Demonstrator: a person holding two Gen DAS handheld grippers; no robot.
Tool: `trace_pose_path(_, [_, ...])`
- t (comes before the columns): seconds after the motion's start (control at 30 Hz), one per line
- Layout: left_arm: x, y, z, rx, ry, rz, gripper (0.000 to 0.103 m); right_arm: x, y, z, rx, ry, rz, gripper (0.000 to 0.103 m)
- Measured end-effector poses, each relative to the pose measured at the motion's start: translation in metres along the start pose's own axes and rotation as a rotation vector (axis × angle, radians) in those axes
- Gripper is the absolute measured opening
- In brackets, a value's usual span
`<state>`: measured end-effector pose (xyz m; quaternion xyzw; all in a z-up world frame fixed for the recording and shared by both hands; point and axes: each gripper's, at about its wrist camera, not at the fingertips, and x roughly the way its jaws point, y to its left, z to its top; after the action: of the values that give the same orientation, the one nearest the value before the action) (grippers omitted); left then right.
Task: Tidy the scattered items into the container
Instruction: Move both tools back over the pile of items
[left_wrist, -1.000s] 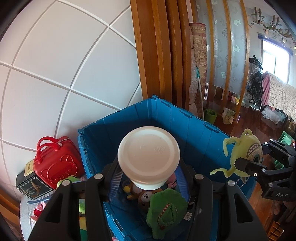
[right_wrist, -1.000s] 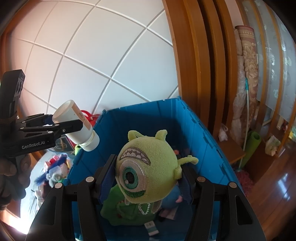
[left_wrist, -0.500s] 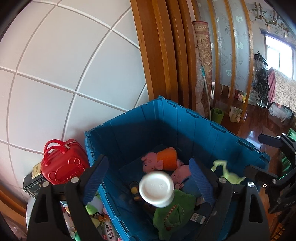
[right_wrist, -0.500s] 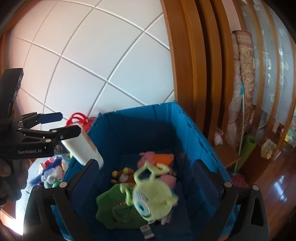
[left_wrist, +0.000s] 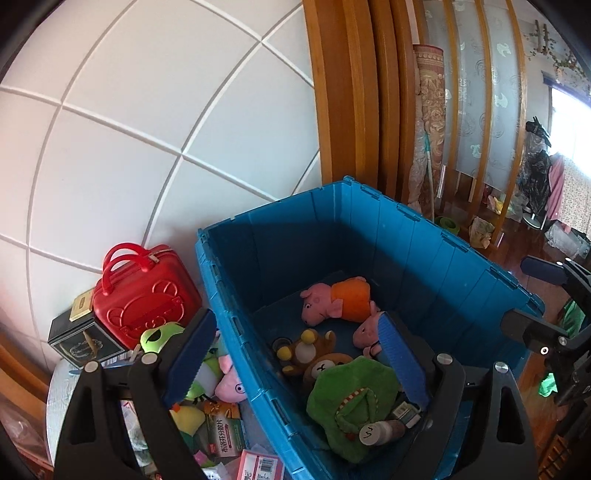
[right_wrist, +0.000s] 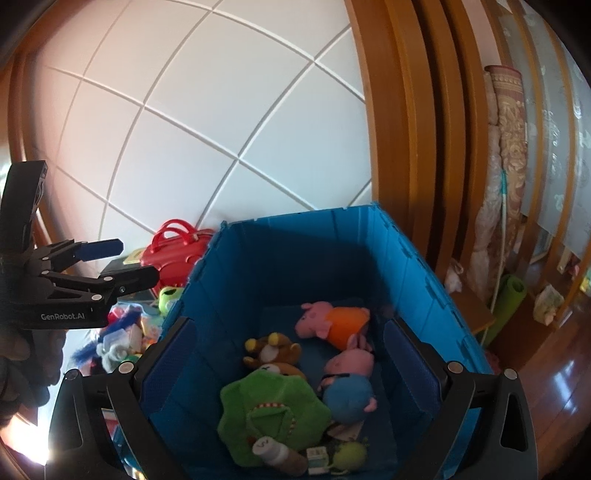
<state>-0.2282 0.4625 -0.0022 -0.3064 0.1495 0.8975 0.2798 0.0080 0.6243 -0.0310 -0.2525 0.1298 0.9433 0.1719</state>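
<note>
Drop step done: left gripper (left_wrist: 295, 354) and right gripper (right_wrist: 291, 363) both spread, nothing held, over blue bin (right_wrist: 295, 236); next pick needed from toy pile (left_wrist: 207, 398) beside bin

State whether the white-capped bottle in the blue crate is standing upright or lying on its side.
Lying on its side: the bottle rests lengthways against the green plush in the blue crate.

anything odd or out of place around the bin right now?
Nothing damaged or spilled. The blue bin holds the plush toys and a bottle lying on its side. Toys and packets lie scattered outside, left of it.
</note>
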Motion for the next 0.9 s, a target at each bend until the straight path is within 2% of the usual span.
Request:
trace_pose_path(0.2, [-0.018, 0.05, -0.042, -0.085, 0.027, 0.051, 0.09, 0.004, 0.044, -0.003, -0.046, 0.009, 0.065, 0.103])
trace_pose_path(0.5, [-0.03, 0.14, -0.135, -0.246, 0.128, 0.141, 0.09, 0.028, 0.138, -0.015, -0.16, 0.074, 0.167, 0.103])
trace_pose_path(0.67, [-0.037, 0.191, -0.187, -0.33, 0.193, 0.182, 0.09, 0.043, 0.194, -0.022, -0.207, 0.1, 0.204, 0.103])
trace_pose_path(0.9, [-0.058, 0.251, -0.247, -0.407, 0.24, 0.213, 0.09, 0.062, 0.264, -0.04, -0.259, 0.147, 0.219, 0.103])
